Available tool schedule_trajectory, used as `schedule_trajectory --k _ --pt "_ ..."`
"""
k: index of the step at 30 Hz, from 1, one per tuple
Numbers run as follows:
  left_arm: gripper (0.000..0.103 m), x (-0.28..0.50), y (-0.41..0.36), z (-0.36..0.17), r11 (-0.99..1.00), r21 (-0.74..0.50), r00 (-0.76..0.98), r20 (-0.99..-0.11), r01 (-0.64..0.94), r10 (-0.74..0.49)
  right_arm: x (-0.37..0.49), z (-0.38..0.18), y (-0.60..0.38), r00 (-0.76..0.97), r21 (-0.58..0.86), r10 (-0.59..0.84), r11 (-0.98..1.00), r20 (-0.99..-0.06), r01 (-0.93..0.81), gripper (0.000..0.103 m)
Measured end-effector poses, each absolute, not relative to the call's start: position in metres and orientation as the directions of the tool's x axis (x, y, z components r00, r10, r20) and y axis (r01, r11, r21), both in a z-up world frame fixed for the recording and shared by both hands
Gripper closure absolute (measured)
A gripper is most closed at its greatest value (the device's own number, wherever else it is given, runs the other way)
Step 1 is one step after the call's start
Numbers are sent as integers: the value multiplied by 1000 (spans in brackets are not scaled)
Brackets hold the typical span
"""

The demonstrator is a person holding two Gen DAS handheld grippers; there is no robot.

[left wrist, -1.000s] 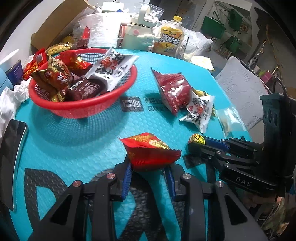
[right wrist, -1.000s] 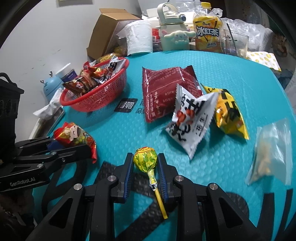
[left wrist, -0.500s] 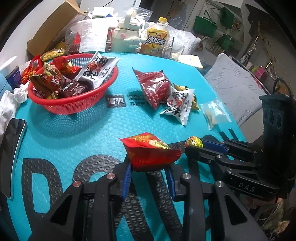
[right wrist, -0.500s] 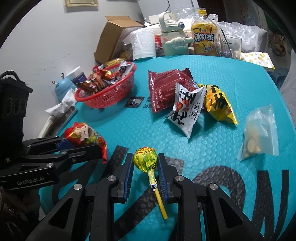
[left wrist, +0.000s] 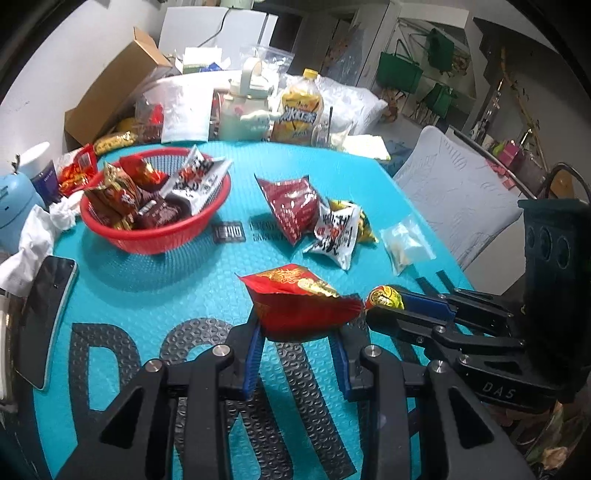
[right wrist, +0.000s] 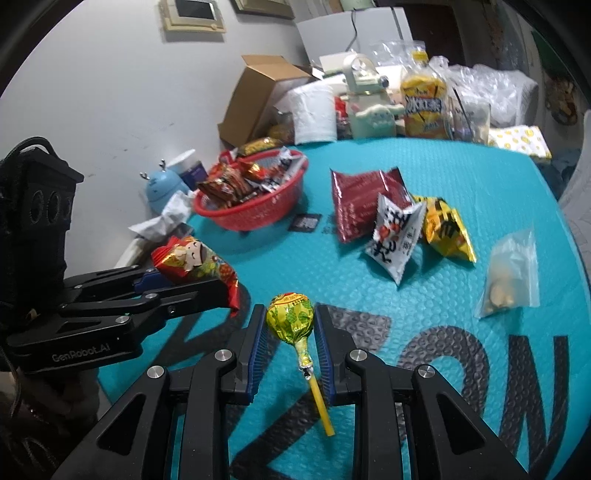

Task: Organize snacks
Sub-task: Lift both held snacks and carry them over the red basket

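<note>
Tilting downward, left tool (left wrist: 299, 332) clamps red packet (left wrist: 299, 306); right tool (right wrist: 290, 325) clamps lollipop (right wrist: 291, 317).

Bare teal mat (left wrist: 155, 280) before red basket (left wrist: 155, 242), packets (left wrist: 295, 206) rightward.

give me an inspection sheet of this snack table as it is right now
surface: teal bubble-textured mat with big dark letters.
job's things: red basket part full of packets; dark red packet, white packet, yellow packet and clear bag loose on the mat.
clutter: phone, tissues, cardboard box, paper roll, tea bottle, glass.
grippers: left gripper fingers shut on red snack packet; right gripper shut on lollipop.
cables: one on the back wall.
surroundings: white chair, green bags.
</note>
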State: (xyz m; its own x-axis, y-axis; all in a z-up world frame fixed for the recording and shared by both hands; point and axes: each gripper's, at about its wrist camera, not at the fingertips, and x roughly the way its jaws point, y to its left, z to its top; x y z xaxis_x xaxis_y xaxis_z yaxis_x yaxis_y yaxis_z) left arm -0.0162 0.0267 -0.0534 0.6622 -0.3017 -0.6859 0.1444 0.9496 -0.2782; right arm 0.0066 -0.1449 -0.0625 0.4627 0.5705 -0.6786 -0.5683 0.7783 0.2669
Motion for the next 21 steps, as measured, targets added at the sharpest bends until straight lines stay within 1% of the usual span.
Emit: schedule_trajectory --k 10,21 --pt "71 -18 45 -24 959 -255 728 -634 122 -261 10 -30 -130 472 252 617 737 -630 -627 78" --pt "71 -3 67 9 976 -196 791 -580 97 -195 35 1 -100 476 208 656 689 -585 -694 78"
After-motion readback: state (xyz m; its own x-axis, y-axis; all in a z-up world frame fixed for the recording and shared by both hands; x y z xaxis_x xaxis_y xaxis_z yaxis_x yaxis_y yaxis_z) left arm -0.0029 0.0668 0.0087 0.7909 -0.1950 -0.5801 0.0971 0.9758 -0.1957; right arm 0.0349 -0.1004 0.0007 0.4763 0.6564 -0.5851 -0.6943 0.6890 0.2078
